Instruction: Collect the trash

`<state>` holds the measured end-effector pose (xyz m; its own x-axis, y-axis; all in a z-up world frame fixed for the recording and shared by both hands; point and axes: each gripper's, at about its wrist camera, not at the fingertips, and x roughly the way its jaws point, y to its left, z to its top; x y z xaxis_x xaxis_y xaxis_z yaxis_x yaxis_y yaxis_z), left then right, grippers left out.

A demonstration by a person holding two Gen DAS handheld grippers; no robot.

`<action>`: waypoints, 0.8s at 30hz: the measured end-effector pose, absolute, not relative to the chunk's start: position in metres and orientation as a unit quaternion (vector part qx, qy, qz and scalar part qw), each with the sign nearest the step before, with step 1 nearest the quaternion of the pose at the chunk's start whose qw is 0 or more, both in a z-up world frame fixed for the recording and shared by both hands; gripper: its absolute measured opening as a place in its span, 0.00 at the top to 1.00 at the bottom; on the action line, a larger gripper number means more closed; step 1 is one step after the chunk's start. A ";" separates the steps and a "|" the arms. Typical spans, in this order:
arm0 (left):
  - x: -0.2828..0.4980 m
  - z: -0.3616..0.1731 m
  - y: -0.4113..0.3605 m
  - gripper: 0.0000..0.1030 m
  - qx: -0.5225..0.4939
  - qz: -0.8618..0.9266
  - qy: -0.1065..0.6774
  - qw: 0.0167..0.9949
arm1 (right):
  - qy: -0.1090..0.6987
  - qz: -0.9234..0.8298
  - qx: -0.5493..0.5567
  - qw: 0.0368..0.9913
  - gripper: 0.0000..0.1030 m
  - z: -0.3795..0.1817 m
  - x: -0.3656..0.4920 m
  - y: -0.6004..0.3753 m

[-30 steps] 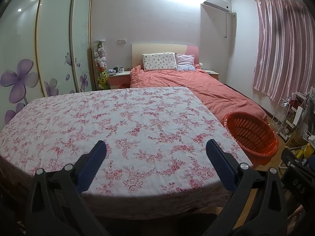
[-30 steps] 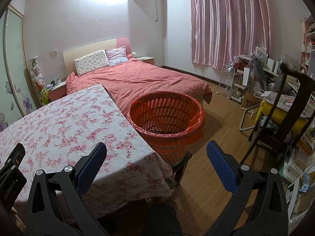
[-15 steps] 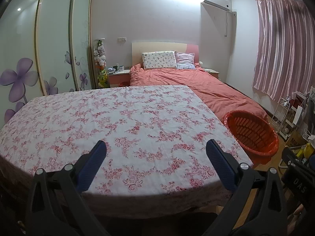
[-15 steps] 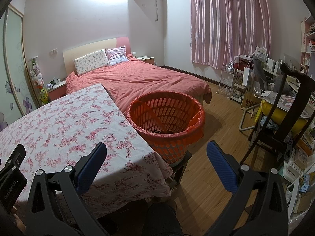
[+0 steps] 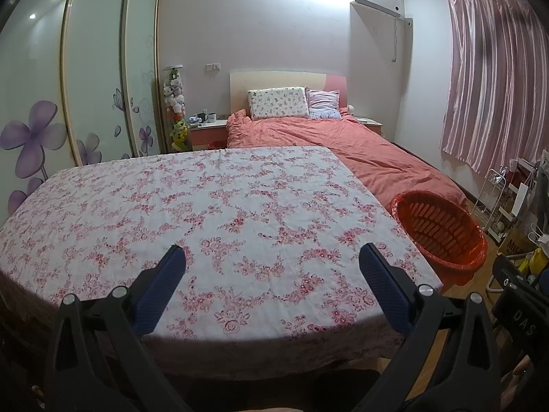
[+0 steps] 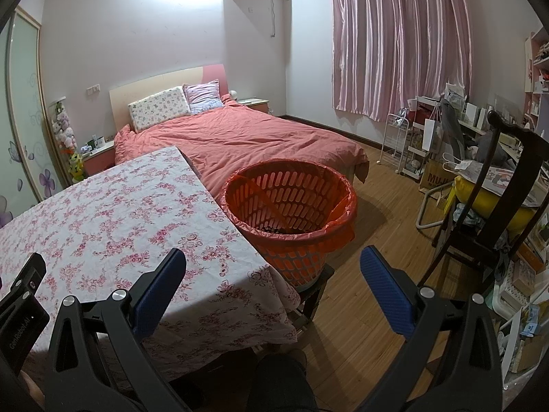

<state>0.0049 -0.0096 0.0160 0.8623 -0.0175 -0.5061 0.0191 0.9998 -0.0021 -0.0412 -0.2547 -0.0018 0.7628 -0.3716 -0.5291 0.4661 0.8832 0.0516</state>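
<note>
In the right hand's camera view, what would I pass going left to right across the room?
Floral pink-and-white tablecloth on the table → orange slotted plastic basket with a liner → white wire trolley → dark wooden chair.

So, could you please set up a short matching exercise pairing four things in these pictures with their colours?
Things:
1. basket
2. gripper pads
3. curtain
4. tablecloth

Colours:
A. pink
B. white with red flowers
C. orange-red
D. blue

Pairs: 1-C, 2-D, 3-A, 4-B
</note>
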 end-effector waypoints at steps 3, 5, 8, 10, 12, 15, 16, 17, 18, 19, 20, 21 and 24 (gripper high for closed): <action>0.005 0.015 -0.009 0.04 0.002 -0.008 0.263 0.965 | 0.261 -0.224 0.090 0.935 0.02 -0.002 -0.041 -0.255; 0.005 0.015 -0.009 0.04 0.002 -0.008 0.263 0.965 | 0.261 -0.224 0.090 0.934 0.02 -0.002 -0.042 -0.255; 0.005 0.014 -0.009 0.04 0.003 -0.008 0.264 0.964 | 0.261 -0.224 0.090 0.934 0.02 -0.002 -0.041 -0.254; 0.005 0.014 -0.009 0.04 0.003 -0.008 0.264 0.965 | 0.261 -0.224 0.090 0.935 0.02 -0.002 -0.041 -0.254; 0.006 0.015 -0.009 0.04 0.002 -0.008 0.264 0.965 | 0.261 -0.224 0.090 0.934 0.02 -0.002 -0.041 -0.254; 0.005 0.015 -0.009 0.04 0.002 -0.008 0.264 0.964 | 0.262 -0.224 0.090 0.934 0.02 -0.002 -0.041 -0.254; 0.005 0.014 -0.009 0.04 0.002 -0.008 0.264 0.965 | 0.262 -0.224 0.090 0.934 0.02 -0.001 -0.041 -0.254; 0.006 0.015 -0.009 0.04 0.002 -0.008 0.264 0.965 | 0.261 -0.224 0.090 0.935 0.02 -0.001 -0.041 -0.254; 0.006 0.015 -0.009 0.04 0.003 -0.008 0.264 0.965 | 0.262 -0.224 0.090 0.934 0.02 -0.001 -0.041 -0.254; 0.006 0.015 -0.009 0.04 0.002 -0.008 0.264 0.964 | 0.262 -0.224 0.090 0.934 0.02 -0.001 -0.041 -0.254; 0.006 0.015 -0.009 0.04 0.003 -0.008 0.264 0.964 | 0.262 -0.224 0.090 0.935 0.02 -0.001 -0.041 -0.254; 0.006 0.015 -0.009 0.04 0.003 -0.008 0.264 0.964 | 0.262 -0.224 0.090 0.934 0.02 -0.001 -0.041 -0.254; 0.006 0.015 -0.009 0.04 0.003 -0.008 0.264 0.964 | 0.262 -0.224 0.090 0.934 0.02 -0.001 -0.041 -0.254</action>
